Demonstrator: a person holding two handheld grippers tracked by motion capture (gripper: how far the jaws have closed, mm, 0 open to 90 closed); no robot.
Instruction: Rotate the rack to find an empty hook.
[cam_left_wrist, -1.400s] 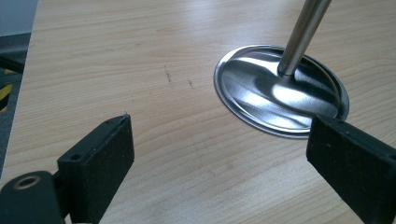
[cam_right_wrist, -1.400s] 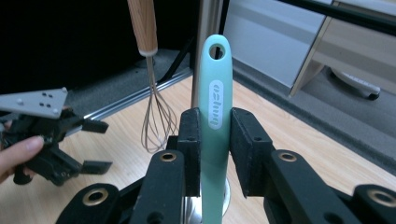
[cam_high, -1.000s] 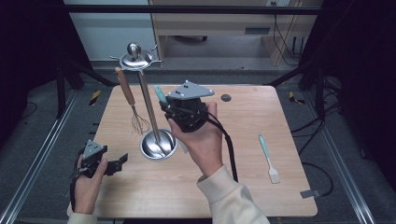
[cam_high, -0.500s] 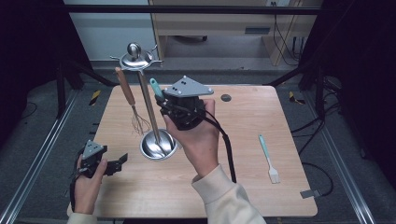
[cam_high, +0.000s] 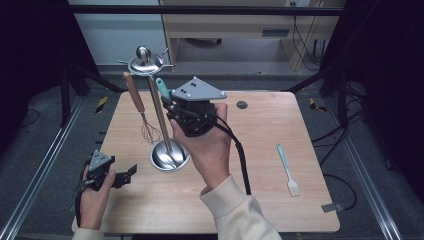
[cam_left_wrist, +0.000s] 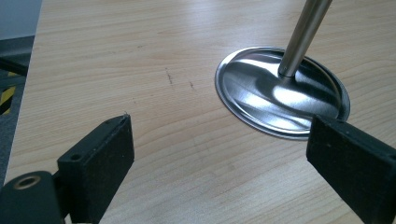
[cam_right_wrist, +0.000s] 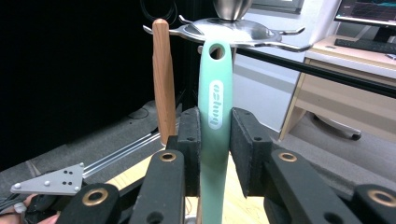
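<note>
Lower end of teal utensil hidden behind right tool, clamped on its handle below rack hooks; left tool wide apart, empty, resting low over the surface.

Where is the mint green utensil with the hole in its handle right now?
The mint green utensil is clamped upright in the right gripper, its handle hole just below the hooks of the steel stand, beside the hanging wooden-handled whisk.

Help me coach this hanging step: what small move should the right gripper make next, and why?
Probably nudge the right gripper up and forward. It is shut on the teal handle, whose hole sits just under the rack's hooks but isn't threaded yet. The whisk already hangs beside it.
</note>
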